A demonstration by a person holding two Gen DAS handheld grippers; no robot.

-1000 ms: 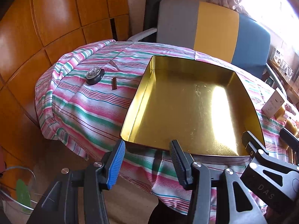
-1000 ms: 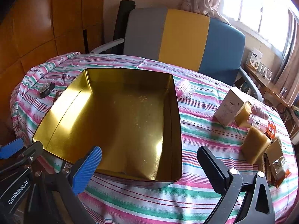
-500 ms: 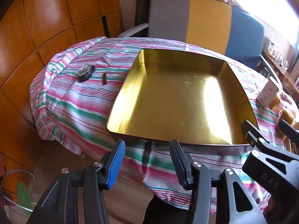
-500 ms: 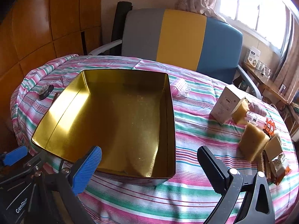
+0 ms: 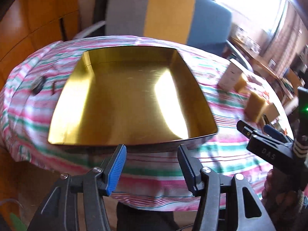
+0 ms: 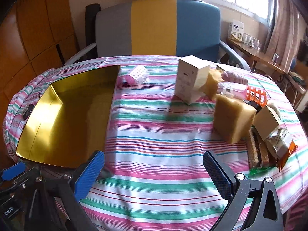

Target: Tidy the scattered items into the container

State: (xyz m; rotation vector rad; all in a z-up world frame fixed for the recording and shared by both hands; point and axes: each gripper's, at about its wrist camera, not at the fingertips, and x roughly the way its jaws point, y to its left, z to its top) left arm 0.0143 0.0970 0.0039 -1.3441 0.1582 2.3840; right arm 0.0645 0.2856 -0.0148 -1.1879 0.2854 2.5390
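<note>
We hold both the left gripper (image 5: 152, 165) and right gripper (image 6: 154, 171) released and empty above the table's near edge, since the gold tin (image 6: 63, 119) sits bare at its left edge while the boxes (image 6: 192, 80) crowd the right edge.

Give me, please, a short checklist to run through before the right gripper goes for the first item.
1. Gold tin empty and open: ok.
2. Right gripper open, holding nothing: ok.
3. Left gripper open, short of the tin: ok.
4. Nearest item, yellow sponge block, unobstructed in front: ok.
5. White box upright: ok.
6. Sponge block free of its neighbours: cannot tell.
</note>
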